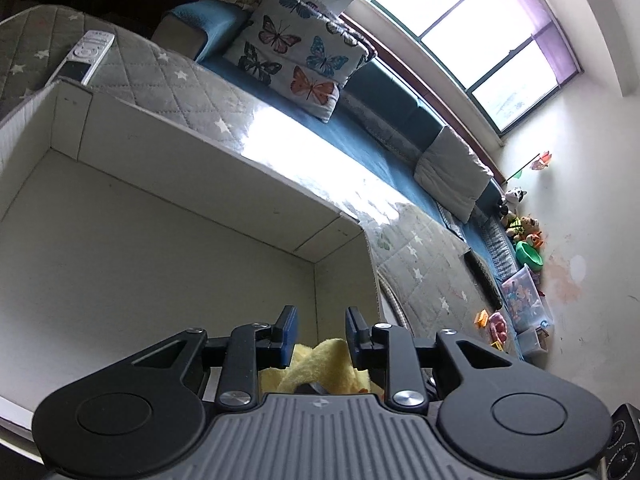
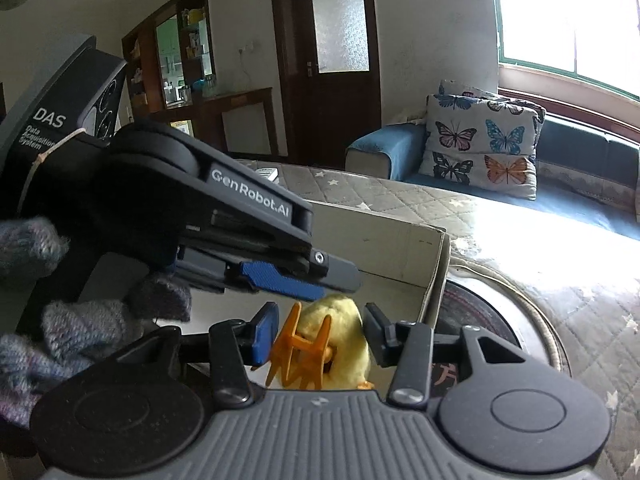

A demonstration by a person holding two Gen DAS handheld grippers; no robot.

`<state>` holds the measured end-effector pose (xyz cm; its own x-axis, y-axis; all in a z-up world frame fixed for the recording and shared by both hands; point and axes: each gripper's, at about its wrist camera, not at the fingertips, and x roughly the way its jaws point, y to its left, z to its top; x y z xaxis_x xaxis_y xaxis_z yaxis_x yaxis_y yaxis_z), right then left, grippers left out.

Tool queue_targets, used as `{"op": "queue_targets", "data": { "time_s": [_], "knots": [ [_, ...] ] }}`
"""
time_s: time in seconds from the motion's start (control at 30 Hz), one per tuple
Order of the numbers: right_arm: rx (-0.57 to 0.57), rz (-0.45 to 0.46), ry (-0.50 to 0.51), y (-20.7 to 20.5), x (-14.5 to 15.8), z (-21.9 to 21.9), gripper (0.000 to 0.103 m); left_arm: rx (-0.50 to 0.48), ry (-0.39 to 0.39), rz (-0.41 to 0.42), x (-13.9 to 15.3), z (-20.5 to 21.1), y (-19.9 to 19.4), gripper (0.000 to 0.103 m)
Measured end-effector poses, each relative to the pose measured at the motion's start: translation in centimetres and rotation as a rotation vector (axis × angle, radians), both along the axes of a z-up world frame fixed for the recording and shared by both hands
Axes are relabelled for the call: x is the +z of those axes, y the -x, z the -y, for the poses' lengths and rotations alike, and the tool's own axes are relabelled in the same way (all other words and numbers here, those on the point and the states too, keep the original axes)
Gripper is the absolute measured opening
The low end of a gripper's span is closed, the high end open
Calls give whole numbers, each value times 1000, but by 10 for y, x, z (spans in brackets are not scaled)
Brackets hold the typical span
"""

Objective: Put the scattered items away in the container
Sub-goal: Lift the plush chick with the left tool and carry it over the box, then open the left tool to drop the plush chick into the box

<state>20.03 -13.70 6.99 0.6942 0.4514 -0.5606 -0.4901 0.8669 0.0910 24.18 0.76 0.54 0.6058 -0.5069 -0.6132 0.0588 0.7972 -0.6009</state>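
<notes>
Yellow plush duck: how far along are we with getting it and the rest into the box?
Done: nothing visibly settled; the white box floor in view is bare. In hand: the yellow plush duck sits between both hand-held grippers, left and right, over the box's corner; whether either grips it is unclear. Left: release it, then the remote on the quilt.

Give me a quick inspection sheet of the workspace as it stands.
Surface: quilted star mat.
Job's things: white box, open; yellow plush with orange feet in the box; the rest of its floor bare.
Clutter: remote on the mat behind the box.
Grippers: left gripper open over the plush; right gripper open around the plush.
Cables: nothing seen.
Surroundings: butterfly pillow, blue sofa, window, toys by the wall.
</notes>
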Motion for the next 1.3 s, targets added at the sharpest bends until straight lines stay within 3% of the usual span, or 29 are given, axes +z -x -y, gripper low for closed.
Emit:
{"op": "queue_targets", "data": {
  "time_s": [0.17, 0.43, 0.57, 0.8, 1.3],
  "knots": [
    [-21, -16, 7, 10, 1, 3, 52, 10, -7, 9, 4, -4, 6, 28],
    [-51, -91, -91, 21, 2, 9, 52, 41, -12, 27, 13, -16, 17, 28],
    [-36, -106, -147, 18, 4, 3, 52, 71, -14, 37, 18, -26, 24, 28],
    [40, -79, -144, 19, 9, -10, 54, 115, -34, 57, 27, -46, 38, 28],
    [91, 7, 24, 83, 13, 4, 65, 47, -121, 112, 40, -22, 97, 29]
  ]
}}
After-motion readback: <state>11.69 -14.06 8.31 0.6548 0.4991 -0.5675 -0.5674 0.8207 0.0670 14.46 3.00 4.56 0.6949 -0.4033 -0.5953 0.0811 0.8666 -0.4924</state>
